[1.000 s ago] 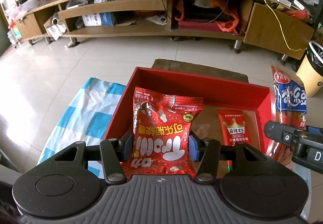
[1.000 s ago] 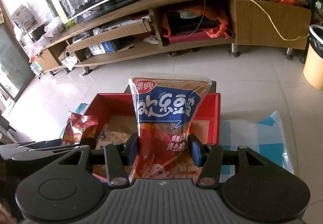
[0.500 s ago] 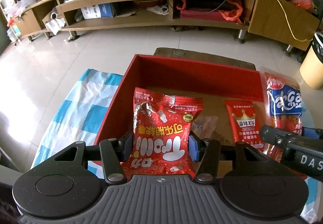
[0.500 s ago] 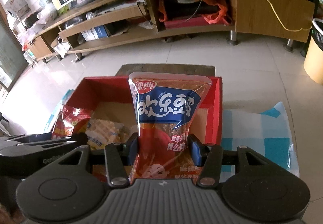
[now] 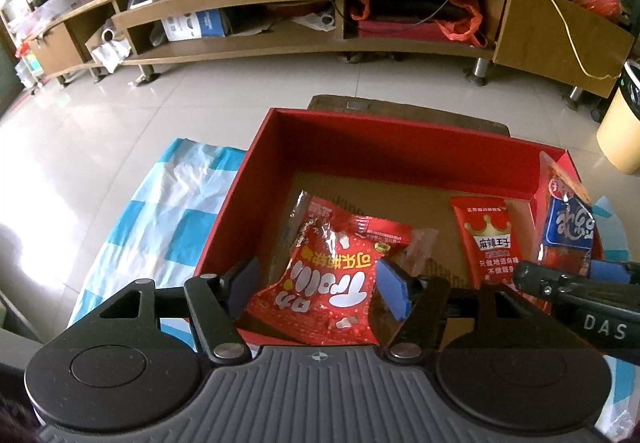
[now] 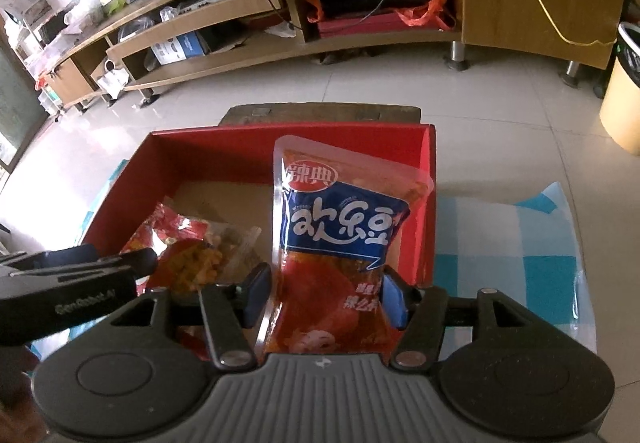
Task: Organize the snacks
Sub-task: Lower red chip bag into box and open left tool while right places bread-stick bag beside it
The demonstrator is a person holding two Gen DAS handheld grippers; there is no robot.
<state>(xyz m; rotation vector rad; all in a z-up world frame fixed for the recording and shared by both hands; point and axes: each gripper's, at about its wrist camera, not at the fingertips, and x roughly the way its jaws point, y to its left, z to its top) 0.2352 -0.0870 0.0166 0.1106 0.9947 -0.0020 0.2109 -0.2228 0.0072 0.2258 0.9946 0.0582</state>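
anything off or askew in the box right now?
The blue-and-red snack pouch stands tilted against the red box right wall, top poking over the rim, between the opening right gripper jaws. Other packets lie flat inside.

The red box (image 5: 404, 131) stands open, with a brown cardboard bottom. Inside it, a red candy bag (image 5: 332, 283) lies tilted near the front wall. A small red packet (image 5: 494, 239) with a crown lies flat to its right. A blue and red pouch (image 6: 340, 235) stands upright at the box's right wall.
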